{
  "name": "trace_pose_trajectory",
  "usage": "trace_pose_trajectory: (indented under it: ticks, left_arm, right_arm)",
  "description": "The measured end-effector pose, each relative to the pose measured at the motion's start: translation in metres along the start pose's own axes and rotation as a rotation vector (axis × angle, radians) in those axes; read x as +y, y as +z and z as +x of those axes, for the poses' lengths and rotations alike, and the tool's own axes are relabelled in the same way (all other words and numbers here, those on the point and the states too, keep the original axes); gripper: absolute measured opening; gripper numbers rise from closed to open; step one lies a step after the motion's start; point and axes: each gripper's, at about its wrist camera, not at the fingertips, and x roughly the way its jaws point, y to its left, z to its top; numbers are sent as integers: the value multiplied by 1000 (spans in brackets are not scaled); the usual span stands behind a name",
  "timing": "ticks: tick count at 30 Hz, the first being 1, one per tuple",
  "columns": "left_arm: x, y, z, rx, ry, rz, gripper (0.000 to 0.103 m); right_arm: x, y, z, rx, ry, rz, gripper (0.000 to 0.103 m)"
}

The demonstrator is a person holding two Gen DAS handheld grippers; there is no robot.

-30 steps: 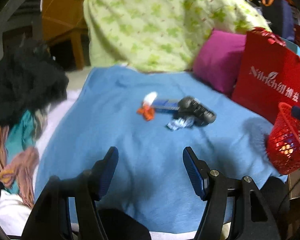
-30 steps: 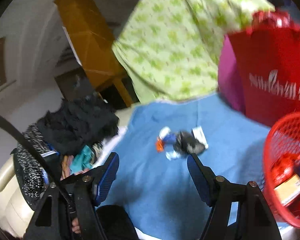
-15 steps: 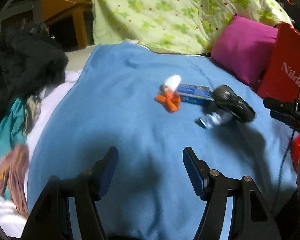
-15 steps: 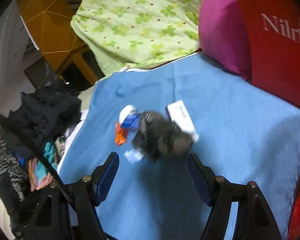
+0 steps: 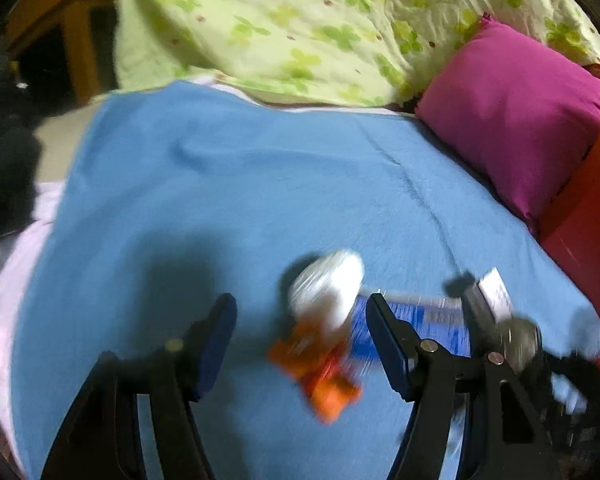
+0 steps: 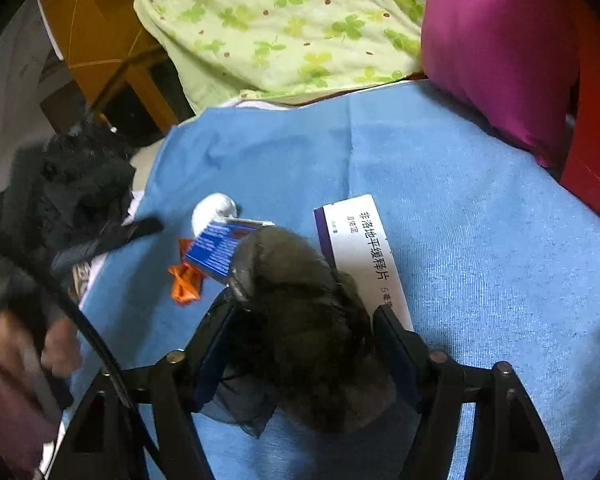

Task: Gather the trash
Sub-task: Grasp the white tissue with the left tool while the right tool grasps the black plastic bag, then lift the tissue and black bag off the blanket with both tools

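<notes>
Black crumpled bag [image 6: 300, 320] sits between the closing right hand-held gripper [image 6: 300, 334], seemingly touching.

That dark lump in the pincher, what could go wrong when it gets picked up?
1. The right gripper is closing around the dark bundle; a thin flap hangs loose below, so the bundle could slip out.
2. The white box touches the bundle and might be dragged along.
3. The left gripper straddles the white wad and orange wrapper in a blurry view, so it might miss.
</notes>
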Motion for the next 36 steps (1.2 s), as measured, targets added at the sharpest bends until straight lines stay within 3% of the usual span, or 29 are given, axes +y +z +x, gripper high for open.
trace_pose_trajectory:
  ticks: [2, 4, 6, 8, 11, 17, 24, 29, 31, 36]
  left_arm:
    - [-7, 10, 20, 44, -15, 3, 68]
    - [-12, 17, 40, 106, -34, -3, 66]
    - [-12, 18, 51, 149, -51, -23, 46]
    - [-8, 16, 55, 173, -49, -47, 39]
    - [-1, 6, 48, 189, -83, -109, 34]
    - [-5, -36, 11, 195, -84, -100, 31]
    - [-13, -94, -58, 148, -90, -77, 30]
    - [-25, -130, -116, 59, -85, -49, 30]
    - [-25, -143, -132, 27, -50, -48, 30]
    - [-15, -166, -153, -49, 44, -122, 30]
  right_arm:
    - [-3, 0, 0, 9, 38, 15, 46]
    - [-7, -1, 2, 19, 51, 34, 44]
    - [-11, -1, 0, 25, 79, 51, 42]
    - [-13, -2, 1, 38, 122, 79, 42]
    - [-19, -8, 1, 78, 172, 126, 42]
    - [-25, -25, -9, 126, 263, 214, 42]
    - [-20, -58, -50, 99, 311, 228, 42]
    - [-11, -75, -88, 8, 340, 185, 42]
    - [-8, -83, -94, -2, 325, 175, 42]
    - [-12, -102, -104, -15, 196, 168, 42]
